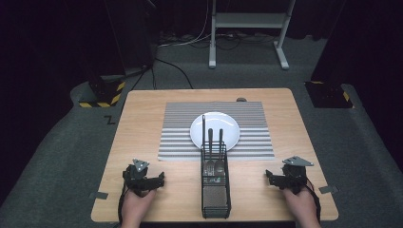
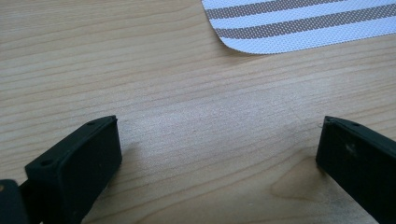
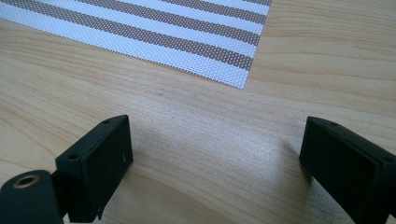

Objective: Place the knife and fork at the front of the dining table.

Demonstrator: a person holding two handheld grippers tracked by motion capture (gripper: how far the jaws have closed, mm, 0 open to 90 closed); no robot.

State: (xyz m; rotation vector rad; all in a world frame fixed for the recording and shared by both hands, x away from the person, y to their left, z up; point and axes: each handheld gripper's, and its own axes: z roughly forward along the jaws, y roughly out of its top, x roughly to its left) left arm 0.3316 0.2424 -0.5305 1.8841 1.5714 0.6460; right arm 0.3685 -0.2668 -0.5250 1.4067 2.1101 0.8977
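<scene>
High view: the left claw [image 1: 159, 179] is being held low over the table [image 1: 142, 128] near its front left edge, and the right claw [image 1: 270, 177] near its front right edge, each pointing inward toward the black wire cutlery caddy [image 1: 215, 190]. The caddy is standing between them, well apart from both, its near end at the table's front edge and its far end just overlapping the striped placemat [image 1: 180, 128]. A spoon [image 1: 219, 167] and other cutlery are being kept upright in its far compartment, handles rising in front of the white plate [image 1: 227, 124], which is lying centred on the placemat.

Both claws are being held wide apart with nothing between them. Bare wood is being shown under the left claw [image 2: 219, 154], a rounded placemat corner [image 2: 243, 44] ahead; likewise under the right claw [image 3: 215, 149].
</scene>
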